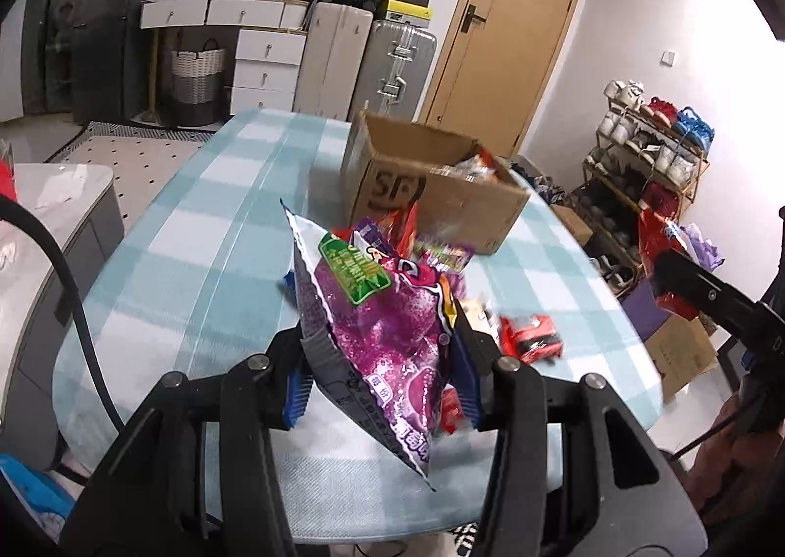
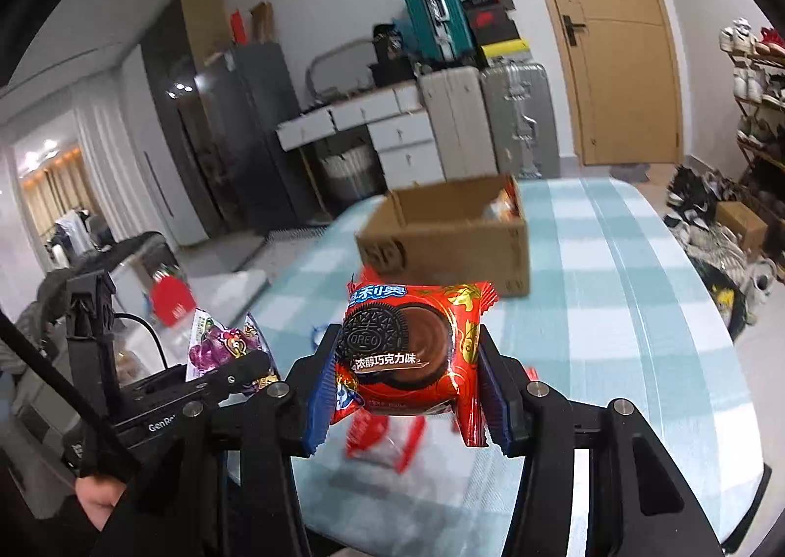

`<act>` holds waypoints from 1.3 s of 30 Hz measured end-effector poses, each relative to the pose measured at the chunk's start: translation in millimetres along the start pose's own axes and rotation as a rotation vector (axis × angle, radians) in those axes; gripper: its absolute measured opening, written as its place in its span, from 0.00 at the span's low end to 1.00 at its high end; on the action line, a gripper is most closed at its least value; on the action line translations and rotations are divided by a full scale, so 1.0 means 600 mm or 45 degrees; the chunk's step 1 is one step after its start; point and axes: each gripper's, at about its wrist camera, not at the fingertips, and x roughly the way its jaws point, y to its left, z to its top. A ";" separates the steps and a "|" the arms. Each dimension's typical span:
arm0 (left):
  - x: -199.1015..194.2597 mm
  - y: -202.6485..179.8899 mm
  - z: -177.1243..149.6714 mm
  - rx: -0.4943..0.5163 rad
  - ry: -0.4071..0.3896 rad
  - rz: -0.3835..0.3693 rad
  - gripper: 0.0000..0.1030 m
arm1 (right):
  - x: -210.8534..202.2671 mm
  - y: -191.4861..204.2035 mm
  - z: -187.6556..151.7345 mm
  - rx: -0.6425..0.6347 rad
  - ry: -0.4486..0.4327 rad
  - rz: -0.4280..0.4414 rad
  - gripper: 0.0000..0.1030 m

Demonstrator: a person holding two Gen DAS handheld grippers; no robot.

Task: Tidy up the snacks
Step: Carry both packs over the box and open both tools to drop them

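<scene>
My left gripper (image 1: 380, 360) is shut on a purple snack bag (image 1: 382, 316) and holds it above the table's near end. My right gripper (image 2: 407, 390) is shut on a red Oreo pack (image 2: 412, 351), lifted above the table; it also shows in the left wrist view (image 1: 660, 257) at the right. An open cardboard box (image 1: 431, 184) with a few snacks inside stands on the far part of the table; it shows in the right wrist view (image 2: 451, 233) too. Loose snack packs (image 1: 431, 252) lie between box and grippers. A red pack (image 1: 532, 336) lies to the right.
The table has a blue-and-white checked cloth (image 1: 206, 233). Suitcases (image 1: 397, 61), drawers (image 1: 265, 61) and a door (image 1: 510, 27) stand behind it. A shoe rack (image 1: 652, 140) is at the right, a grey cabinet (image 1: 54, 233) at the left.
</scene>
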 end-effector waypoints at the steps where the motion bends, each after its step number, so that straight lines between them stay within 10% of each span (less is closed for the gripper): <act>1: -0.006 -0.002 0.009 -0.003 -0.003 -0.011 0.43 | -0.005 0.003 0.009 -0.004 -0.009 0.013 0.49; 22: -0.024 -0.146 0.298 0.227 -0.066 -0.061 0.43 | -0.027 0.028 0.257 -0.065 -0.108 0.167 0.49; 39: 0.279 -0.174 0.448 0.279 0.172 0.074 0.44 | 0.205 -0.056 0.389 0.060 0.014 0.087 0.49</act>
